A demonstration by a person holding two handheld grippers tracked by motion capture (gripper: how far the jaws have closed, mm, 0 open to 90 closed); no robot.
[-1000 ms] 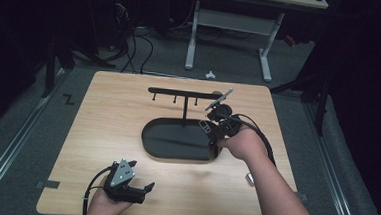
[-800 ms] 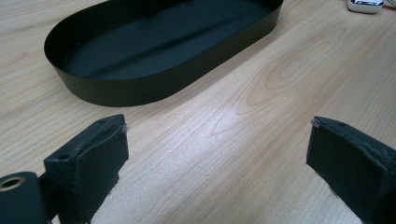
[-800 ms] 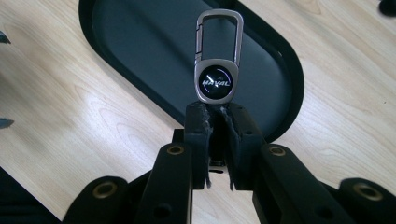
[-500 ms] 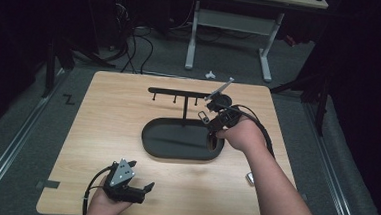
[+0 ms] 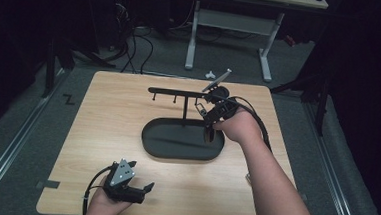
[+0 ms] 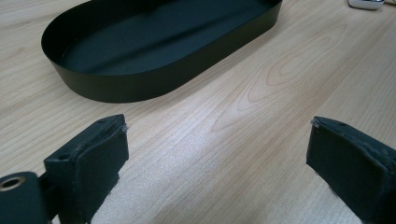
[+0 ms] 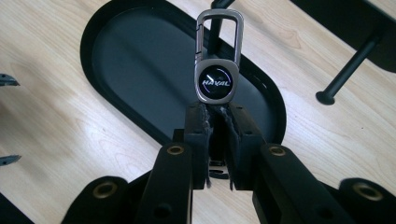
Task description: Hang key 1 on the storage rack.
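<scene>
Hanging step: right tongs [image 7: 215, 109] grip key fob [image 7: 215, 84] near rack [image 5: 179, 92]; clip must meet a peg. Left tongs [image 6: 217, 154] open, idle.

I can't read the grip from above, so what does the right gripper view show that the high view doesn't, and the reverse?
Right gripper view: the right gripper is shut on a metal keychain, clip end up, lettered badge facing the camera, above the tray.

High view: the left gripper rests near the table's front edge, and the whole hook stand rises from the tray beside the right gripper.

Both: the black oval tray, the wooden table and the stand's post.
</scene>
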